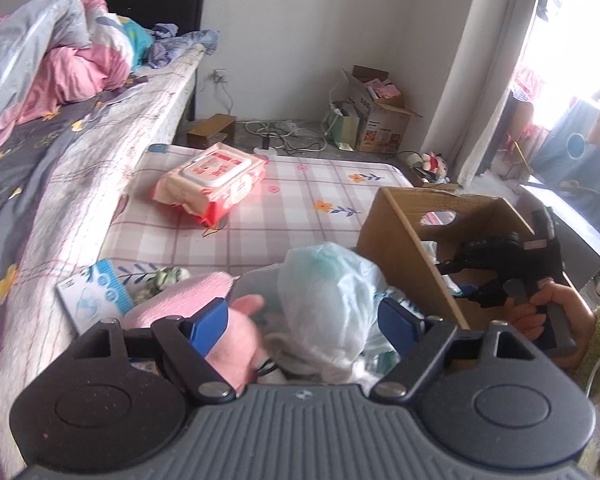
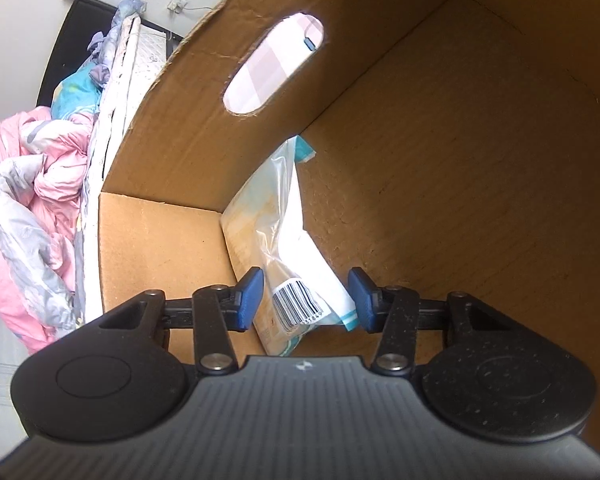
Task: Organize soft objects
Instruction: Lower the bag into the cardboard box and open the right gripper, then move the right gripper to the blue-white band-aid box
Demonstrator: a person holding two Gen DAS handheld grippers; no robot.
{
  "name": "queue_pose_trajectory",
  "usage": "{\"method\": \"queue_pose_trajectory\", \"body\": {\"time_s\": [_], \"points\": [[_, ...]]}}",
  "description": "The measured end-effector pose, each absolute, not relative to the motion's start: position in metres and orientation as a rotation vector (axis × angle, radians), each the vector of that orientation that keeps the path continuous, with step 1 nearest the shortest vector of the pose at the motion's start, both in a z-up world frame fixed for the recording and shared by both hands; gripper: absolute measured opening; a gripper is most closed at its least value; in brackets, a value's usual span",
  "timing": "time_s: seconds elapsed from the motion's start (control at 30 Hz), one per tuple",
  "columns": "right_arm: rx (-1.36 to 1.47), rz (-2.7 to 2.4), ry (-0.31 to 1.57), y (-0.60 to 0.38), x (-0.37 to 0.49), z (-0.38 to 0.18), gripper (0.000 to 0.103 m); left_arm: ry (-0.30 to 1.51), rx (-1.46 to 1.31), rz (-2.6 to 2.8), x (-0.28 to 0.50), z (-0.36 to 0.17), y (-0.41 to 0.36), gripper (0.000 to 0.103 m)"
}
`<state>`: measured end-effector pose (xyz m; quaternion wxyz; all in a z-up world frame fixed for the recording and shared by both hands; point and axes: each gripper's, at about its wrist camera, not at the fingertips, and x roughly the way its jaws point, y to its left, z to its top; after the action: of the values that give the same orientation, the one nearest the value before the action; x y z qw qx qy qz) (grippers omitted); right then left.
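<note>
My left gripper is open above a pile of soft things: a pink plush toy, a pink towel and a crumpled pale-blue plastic bag, which lies between the fingers. A red-and-white wipes pack lies farther off on the checked mat. A cardboard box stands at the right. My right gripper is inside that box, open, with a plastic tissue pack with a barcode lying between its fingers, untouched.
A bed with pink and grey bedding runs along the left. A blue-white packet lies by the towel. Cardboard boxes, cables and a small wooden stool stand on the floor by the far wall.
</note>
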<state>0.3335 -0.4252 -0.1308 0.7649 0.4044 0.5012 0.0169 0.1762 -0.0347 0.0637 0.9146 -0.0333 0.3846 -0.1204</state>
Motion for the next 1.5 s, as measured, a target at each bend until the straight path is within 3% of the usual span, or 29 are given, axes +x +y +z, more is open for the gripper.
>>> {"method": "queue_pose_trajectory", "body": {"time_s": [0.27, 0.57, 0.97, 1.13, 1.27, 1.5], "points": [[0.718, 0.017, 0.957, -0.431, 0.306, -0.075, 0.066, 0.777, -0.154, -0.12, 0.134, 0.054, 0.027, 0.088], [0.542, 0.181, 0.808, -0.386, 0.27, 0.009, 0.066, 0.715, -0.14, -0.068, 0.104, 0.044, 0.058, 0.088], [0.38, 0.723, 0.852, -0.209, 0.271, 0.072, 0.066, 0.644, -0.138, -0.022, 0.131, 0.035, 0.09, 0.087], [0.326, 0.891, 0.944, -0.127, 0.314, 0.062, 0.066, 0.702, -0.125, 0.016, 0.171, 0.021, 0.098, 0.08], [0.283, 0.94, 1.081, -0.067, 0.358, 0.023, 0.065, 0.788, -0.164, 0.026, 0.202, 0.002, 0.107, 0.067], [0.225, 0.942, 1.228, -0.016, 0.402, -0.043, 0.057, 0.891, -0.195, 0.02, 0.234, -0.021, 0.114, 0.065]]}}
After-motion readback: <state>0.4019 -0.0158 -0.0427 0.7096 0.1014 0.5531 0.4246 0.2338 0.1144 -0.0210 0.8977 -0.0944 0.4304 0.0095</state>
